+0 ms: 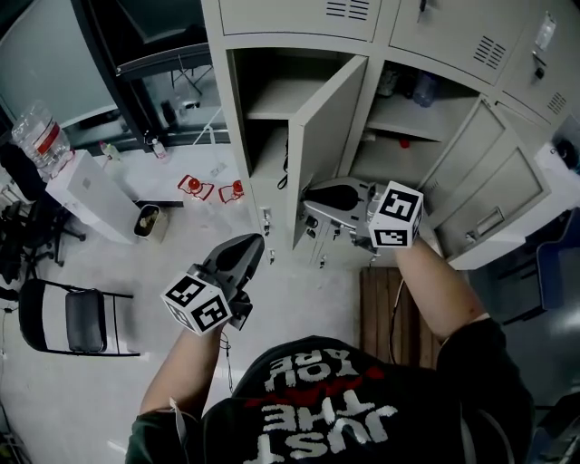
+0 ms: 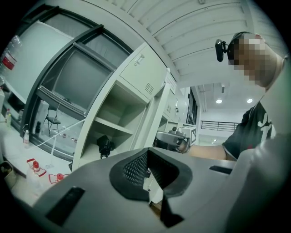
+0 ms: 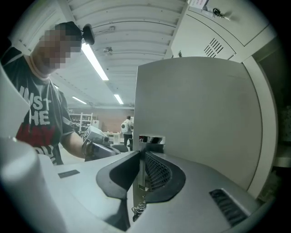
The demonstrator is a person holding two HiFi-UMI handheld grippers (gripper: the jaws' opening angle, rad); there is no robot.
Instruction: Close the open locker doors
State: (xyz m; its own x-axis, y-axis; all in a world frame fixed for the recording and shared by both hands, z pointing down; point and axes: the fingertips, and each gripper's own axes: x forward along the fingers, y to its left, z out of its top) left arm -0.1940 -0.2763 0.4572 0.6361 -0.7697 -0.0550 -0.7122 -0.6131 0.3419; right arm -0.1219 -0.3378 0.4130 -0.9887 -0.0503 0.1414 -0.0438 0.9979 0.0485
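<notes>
Standing right by the lockers (image 1: 299, 18) here. The right gripper (image 1: 308, 196) has the free edge of the open door (image 1: 328, 136) between its jaws, and in the right gripper view the door (image 3: 195, 118) edge sits straight between the two pads, pinched on both sides, so that's a proper grip just under the little metal latch (image 3: 150, 139). The door sticks out toward the person, swung roughly halfway, with the open compartment and its shelf (image 1: 272, 104) to its left.

The left gripper (image 1: 253, 245) isn't on anything. It hangs lower, out in front of the locker, clear of the door. In the left gripper view its pads meet down the middle with nothing between them, and it's pointed at the open compartment, where a dark object (image 2: 105, 145) sits on the bottom.

Off to the right there's another door (image 1: 480, 181) hanging open too, with stuff on its shelf. A folding chair (image 1: 77, 319) and a white box (image 1: 91, 192) are on the floor off to the left.
</notes>
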